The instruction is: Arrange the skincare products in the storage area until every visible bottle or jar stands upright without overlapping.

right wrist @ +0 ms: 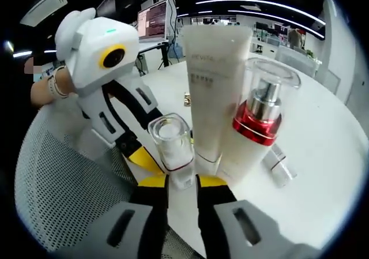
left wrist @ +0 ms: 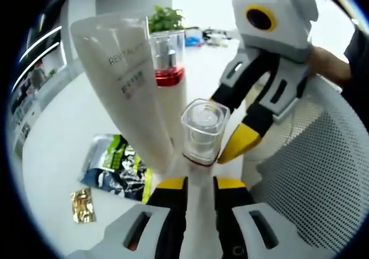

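A small white bottle with a clear square cap (left wrist: pixel 202 129) (right wrist: pixel 171 141) stands upright on the white table. Its body runs down between the yellow tips of my left gripper (left wrist: pixel 200 184), which looks shut on it. My right gripper (right wrist: pixel 183 183) closes on the same bottle from the opposite side; in the left gripper view one of its fingertips (left wrist: pixel 239 145) touches the bottle's side. Just behind stand a tall white tube (left wrist: pixel 124 80) (right wrist: pixel 213 80) on its cap and a pump bottle with a red collar (left wrist: pixel 169 68) (right wrist: pixel 259 120).
A white mesh basket (left wrist: pixel 323 166) (right wrist: pixel 52 178) sits beside the bottles. A green-black sachet (left wrist: pixel 115 164) and a gold packet (left wrist: pixel 83 204) lie on the table (left wrist: pixel 52 132). A small tube (right wrist: pixel 279 166) lies flat. A person's hand (left wrist: pixel 328 63) holds the right gripper.
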{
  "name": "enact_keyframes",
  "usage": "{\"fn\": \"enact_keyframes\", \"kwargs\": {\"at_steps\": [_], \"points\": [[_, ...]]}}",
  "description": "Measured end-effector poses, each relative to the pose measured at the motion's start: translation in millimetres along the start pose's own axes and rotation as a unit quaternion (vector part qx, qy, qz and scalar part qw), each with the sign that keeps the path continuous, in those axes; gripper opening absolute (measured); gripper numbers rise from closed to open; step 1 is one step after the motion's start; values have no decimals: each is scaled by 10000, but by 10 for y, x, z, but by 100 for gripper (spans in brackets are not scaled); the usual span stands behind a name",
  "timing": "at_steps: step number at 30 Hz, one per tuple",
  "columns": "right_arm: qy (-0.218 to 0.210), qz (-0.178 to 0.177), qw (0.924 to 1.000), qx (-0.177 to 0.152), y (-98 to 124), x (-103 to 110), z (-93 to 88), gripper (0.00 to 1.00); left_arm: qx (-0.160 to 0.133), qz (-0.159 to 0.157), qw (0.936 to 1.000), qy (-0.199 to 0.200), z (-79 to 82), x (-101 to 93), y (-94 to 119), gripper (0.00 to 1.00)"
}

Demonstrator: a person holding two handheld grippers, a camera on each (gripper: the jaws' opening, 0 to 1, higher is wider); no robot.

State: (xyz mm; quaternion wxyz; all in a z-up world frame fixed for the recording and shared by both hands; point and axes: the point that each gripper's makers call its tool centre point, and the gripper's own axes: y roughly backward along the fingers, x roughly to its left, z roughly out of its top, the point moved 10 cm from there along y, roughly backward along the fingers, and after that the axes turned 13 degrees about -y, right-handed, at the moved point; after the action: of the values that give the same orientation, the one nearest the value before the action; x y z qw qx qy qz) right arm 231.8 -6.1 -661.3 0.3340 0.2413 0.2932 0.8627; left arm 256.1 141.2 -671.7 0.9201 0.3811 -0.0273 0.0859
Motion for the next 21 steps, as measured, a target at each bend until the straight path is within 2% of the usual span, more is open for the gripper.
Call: {"fn": "enact_keyframes", "kwargs": {"at_steps": [10, 18, 21], "points": [[-62, -42, 9999, 79, -38, -25, -4, 12, -66, 22, 9999, 95, 13, 8, -2, 5], [-121, -122, 9997, 168, -63, -50, -30, 10, -87, 73, 9999, 95, 16, 17, -27, 5], [-127, -145, 9996, 183, -70, -56, -32, 9, -66, 103, 9999, -46, 19, 14, -43, 7]]}}
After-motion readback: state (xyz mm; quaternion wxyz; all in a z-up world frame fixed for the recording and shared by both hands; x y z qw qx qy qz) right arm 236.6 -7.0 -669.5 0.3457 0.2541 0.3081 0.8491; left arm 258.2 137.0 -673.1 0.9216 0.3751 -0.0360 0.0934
